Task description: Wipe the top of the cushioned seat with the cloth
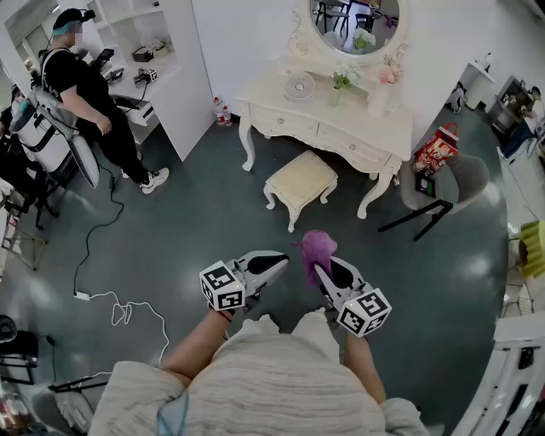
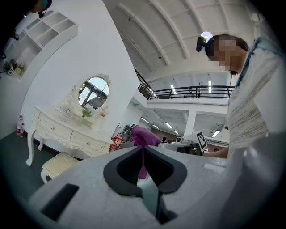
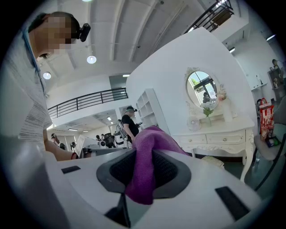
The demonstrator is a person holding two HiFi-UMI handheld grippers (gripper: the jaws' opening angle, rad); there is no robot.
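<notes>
A dark grey floor [image 1: 187,221] fills most of the head view. At 12 o'clock a white dressing table [image 1: 281,121] stands against the wall, with an oval mirror [image 1: 353,25] above it. At 10 o'clock a person in black [image 1: 85,94] stands beside white shelving [image 1: 183,60]. A grey chair [image 1: 467,180] stands at 2 o'clock, just beside the dressing table's right end.

The cushioned seat [image 1: 301,180], cream with white carved legs, stands on the floor in front of the dressing table. It is just past the picture's centre towards 12 o'clock and well apart from both grippers, with nothing lying on top of it.

The left gripper [image 1: 277,262] and the right gripper [image 1: 324,271] are held side by side at 6 o'clock, their tips angled towards each other. The right jaws are clenched on the purple cloth [image 1: 317,247], which bunches up above them and hangs down between the pads. The left jaws are pressed together, and a thin strip of the same cloth is pinched between them. The cloth is thus up in the air between the grippers, at 6 o'clock from the seat.
</notes>
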